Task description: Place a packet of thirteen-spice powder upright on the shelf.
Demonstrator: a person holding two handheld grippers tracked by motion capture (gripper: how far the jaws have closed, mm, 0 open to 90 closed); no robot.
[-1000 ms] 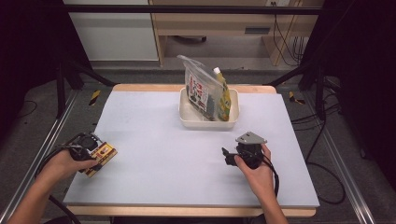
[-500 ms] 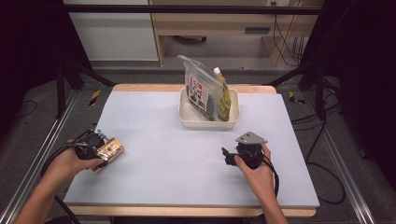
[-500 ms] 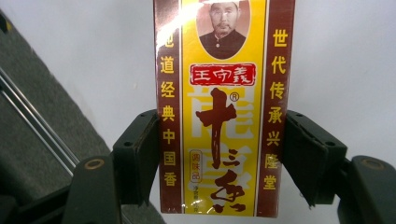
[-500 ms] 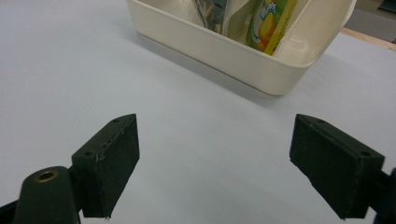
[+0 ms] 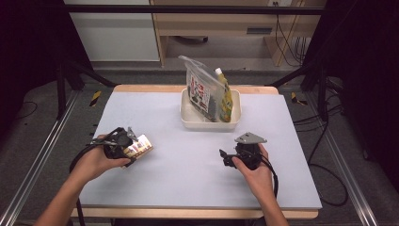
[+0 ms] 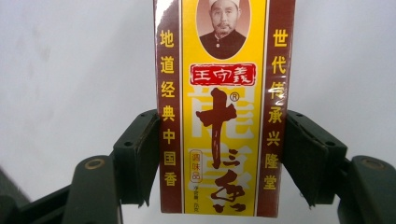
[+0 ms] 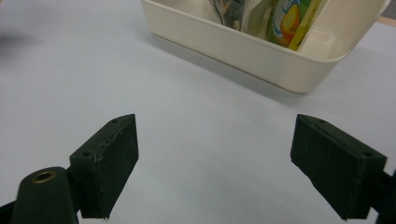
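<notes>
My left gripper (image 5: 129, 146) is shut on a small yellow and maroon spice box (image 5: 139, 146) at the table's left, held just above the grey mat. In the left gripper view the box (image 6: 223, 107) stands upright between the two black pads (image 6: 140, 158), which press on its long sides. My right gripper (image 5: 225, 157) rests at the right front of the mat with its jaws wide open and nothing between them. In the right gripper view that gripper (image 7: 229, 161) faces the cream tub (image 7: 261, 51).
A cream tub (image 5: 188, 121) stands at the back middle of the mat, holding a clear printed pouch (image 5: 200, 89) and a yellow squeeze bottle (image 5: 225, 96). The grey mat (image 5: 188, 165) stretches between both hands. Metal rails run along the table's left and right sides.
My left hand has carried the spice box to the right, farther in over the mat and a little higher. The right hand has kept still.
</notes>
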